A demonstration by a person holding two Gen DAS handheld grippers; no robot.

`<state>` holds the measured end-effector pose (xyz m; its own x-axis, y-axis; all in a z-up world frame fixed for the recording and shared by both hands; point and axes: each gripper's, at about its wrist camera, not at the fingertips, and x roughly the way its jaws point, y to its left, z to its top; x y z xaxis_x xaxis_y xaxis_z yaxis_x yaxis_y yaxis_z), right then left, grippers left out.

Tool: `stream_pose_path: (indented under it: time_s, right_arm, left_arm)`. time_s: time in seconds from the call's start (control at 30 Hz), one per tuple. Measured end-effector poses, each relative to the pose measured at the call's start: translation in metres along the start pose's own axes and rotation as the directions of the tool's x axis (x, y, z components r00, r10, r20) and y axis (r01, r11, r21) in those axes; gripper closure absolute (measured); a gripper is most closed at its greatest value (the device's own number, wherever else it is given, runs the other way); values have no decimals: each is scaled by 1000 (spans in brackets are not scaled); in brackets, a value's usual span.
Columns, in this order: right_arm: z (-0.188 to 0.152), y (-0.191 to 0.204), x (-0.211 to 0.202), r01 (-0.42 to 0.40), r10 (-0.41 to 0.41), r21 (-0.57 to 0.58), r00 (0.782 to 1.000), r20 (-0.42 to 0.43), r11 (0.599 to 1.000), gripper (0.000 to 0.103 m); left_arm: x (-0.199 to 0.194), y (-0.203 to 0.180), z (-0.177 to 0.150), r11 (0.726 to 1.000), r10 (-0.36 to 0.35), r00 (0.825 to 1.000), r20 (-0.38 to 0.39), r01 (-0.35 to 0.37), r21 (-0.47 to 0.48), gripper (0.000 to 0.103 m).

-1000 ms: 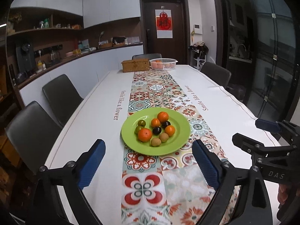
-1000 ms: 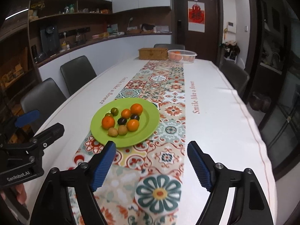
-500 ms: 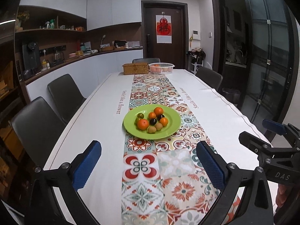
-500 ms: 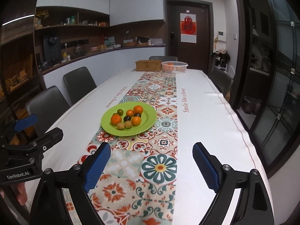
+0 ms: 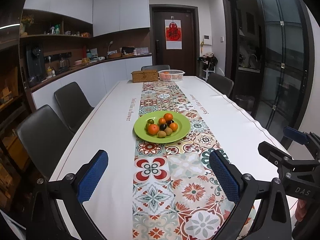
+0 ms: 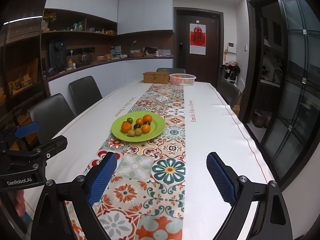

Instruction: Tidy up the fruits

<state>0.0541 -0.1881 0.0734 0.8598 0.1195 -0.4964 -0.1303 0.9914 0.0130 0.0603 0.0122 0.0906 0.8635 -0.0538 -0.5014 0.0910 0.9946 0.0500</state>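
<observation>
A green plate (image 5: 181,133) lies on the patterned table runner (image 5: 160,180) in mid-table. It holds several small fruits: oranges (image 5: 153,129), dark ones and brownish ones. My left gripper (image 5: 157,154) is open and empty, well back from the plate over the runner. The right gripper (image 6: 161,156) is also open and empty, with the plate (image 6: 158,129) and its fruits (image 6: 126,126) ahead to the left. Each gripper shows at the edge of the other's view: the right gripper (image 5: 280,142) and the left gripper (image 6: 43,135).
A white basket (image 5: 171,75) with orange fruit and a wicker box (image 5: 144,76) stand at the table's far end. Dark chairs (image 5: 70,104) line the left side, and another chair (image 5: 220,84) stands on the right. Glass doors run along the right.
Both grippers have drawn back from the plate toward the near end of the table and risen slightly. The plate now looks smaller and farther off. The right gripper's jaws stand a little wider.
</observation>
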Motion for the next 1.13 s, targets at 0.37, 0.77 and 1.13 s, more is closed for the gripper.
stream_pose_path:
  time_s: [0.37,0.77,1.13]
  right_arm:
    - [-5,-3,-4,-10,10,26,1000,-2,1000,11]
    - [-5,-2,-6,-11,10,21,1000,5,1000,11]
    - [-5,0,-7,-7,7,15,1000,4,1000,11]
  left_arm:
    - [-10,-2,-2,1000,2,1000,28,-2,-5,0]
    - [-14,-2,-2,1000,14,999,51,-14,-2,0]
    - [-12,0,-4,1000,14,999,42,-14,-11,0]
